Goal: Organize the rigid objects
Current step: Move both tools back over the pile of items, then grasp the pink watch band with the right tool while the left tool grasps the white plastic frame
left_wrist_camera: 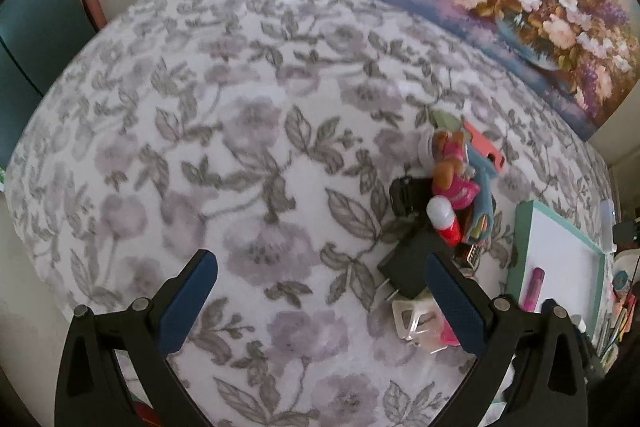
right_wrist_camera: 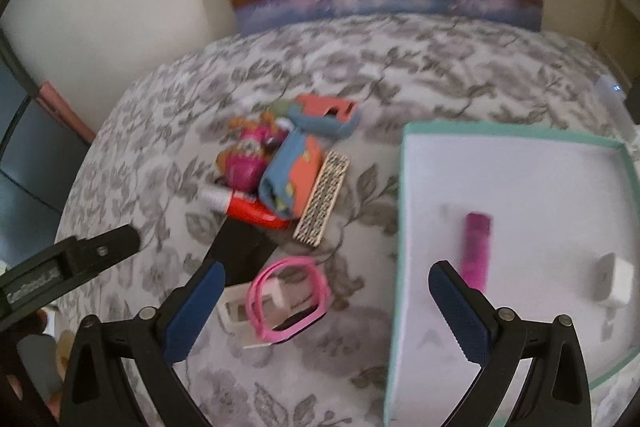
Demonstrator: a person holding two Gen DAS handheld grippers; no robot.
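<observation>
Pink watch band [right_wrist_camera: 286, 301] lies before the right tongs [right_wrist_camera: 326, 301], spread apart; left tongs [left_wrist_camera: 320, 281] likewise apart, empty.

Matt cardboard tray [right_wrist_camera: 516, 163], fuzzy cloth blanket [left_wrist_camera: 240, 107], glossy plastic wristband [right_wrist_camera: 280, 301].

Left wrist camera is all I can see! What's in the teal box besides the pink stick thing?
Observer: A small white plug block lies in the shallow teal-rimmed white box, right of the pink tube, not touching it.
Operator: And that pink bit low down?
Observer: A pink rubbery loop strap, lying on a clear plastic case, outside the box.
Operator: Is the right gripper holding something?
Observer: No, it is open and empty.
</observation>
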